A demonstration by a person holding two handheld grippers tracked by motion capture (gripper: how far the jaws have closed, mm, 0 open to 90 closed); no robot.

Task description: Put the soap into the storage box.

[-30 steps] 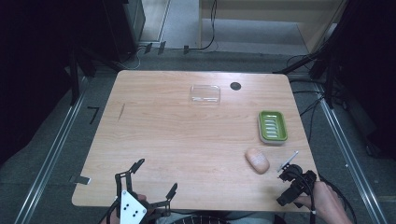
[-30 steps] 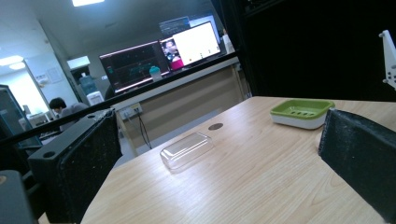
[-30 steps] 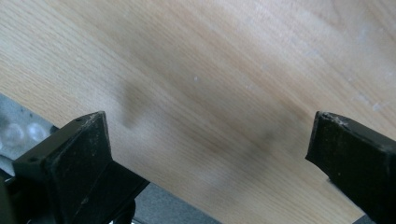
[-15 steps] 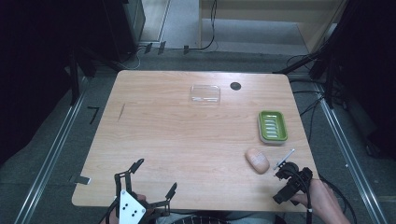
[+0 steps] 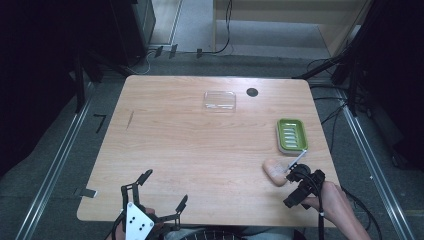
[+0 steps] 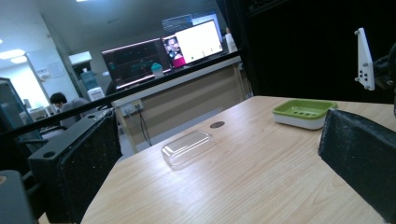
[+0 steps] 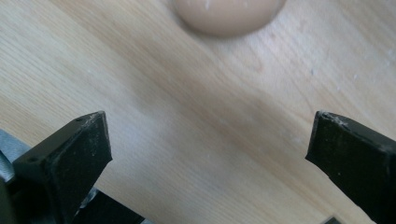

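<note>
A peach soap bar (image 5: 274,171) lies on the wooden table (image 5: 200,145) near its front right; in the right gripper view the soap bar (image 7: 224,14) is just ahead at the top edge. My right gripper (image 5: 295,186) hovers right beside it, and the right gripper (image 7: 210,135) is open with bare wood between its jaws. A green soap dish (image 5: 292,135) sits behind the soap. At the front left edge, my left gripper (image 5: 164,190) is open and holds nothing. In the left gripper view, the left gripper (image 6: 217,135) points at a clear plastic lid (image 6: 188,147) and the green dish (image 6: 303,112).
The clear lid (image 5: 219,100) and a small black disc (image 5: 252,92) lie near the table's far edge. Dark floor, rails and cables surround the table. A white plate on the other gripper (image 6: 364,58) shows at the right of the left gripper view.
My right gripper has moved left and forward, closing in on the soap bar. The left gripper has barely shifted.
</note>
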